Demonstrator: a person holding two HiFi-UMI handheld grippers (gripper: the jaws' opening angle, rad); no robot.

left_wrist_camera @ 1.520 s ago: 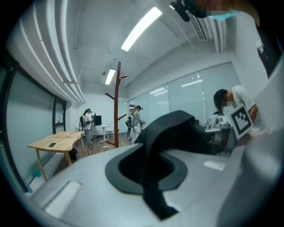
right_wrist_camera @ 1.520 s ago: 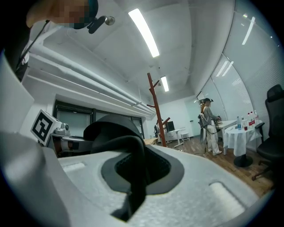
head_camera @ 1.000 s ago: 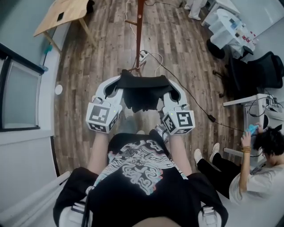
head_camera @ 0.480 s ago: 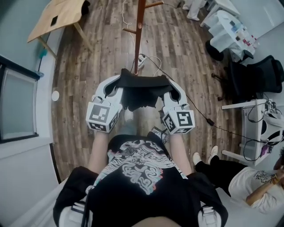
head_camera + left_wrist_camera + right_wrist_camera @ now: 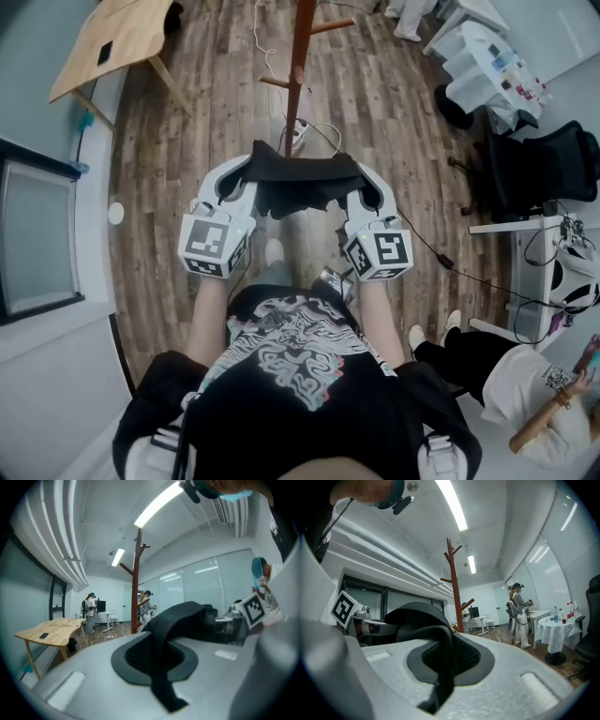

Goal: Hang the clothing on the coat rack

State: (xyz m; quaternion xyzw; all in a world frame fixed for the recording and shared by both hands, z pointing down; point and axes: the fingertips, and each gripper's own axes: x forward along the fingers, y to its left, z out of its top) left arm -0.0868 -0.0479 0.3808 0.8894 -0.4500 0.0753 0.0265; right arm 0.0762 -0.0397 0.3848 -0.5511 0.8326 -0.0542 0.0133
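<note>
Clothing (image 5: 298,183) hangs clamped between left gripper (image 5: 246,178) and right gripper (image 5: 362,180), coat rack (image 5: 300,47) at 12 o'clock: hold it taut and level, then lift over a peg (image 5: 274,82).

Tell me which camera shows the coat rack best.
The right gripper view: the coat rack shows trunk and pegs plainly, side-on. The left gripper view shows nearly as much. The head view foreshortens it from above, top cut off.
</note>
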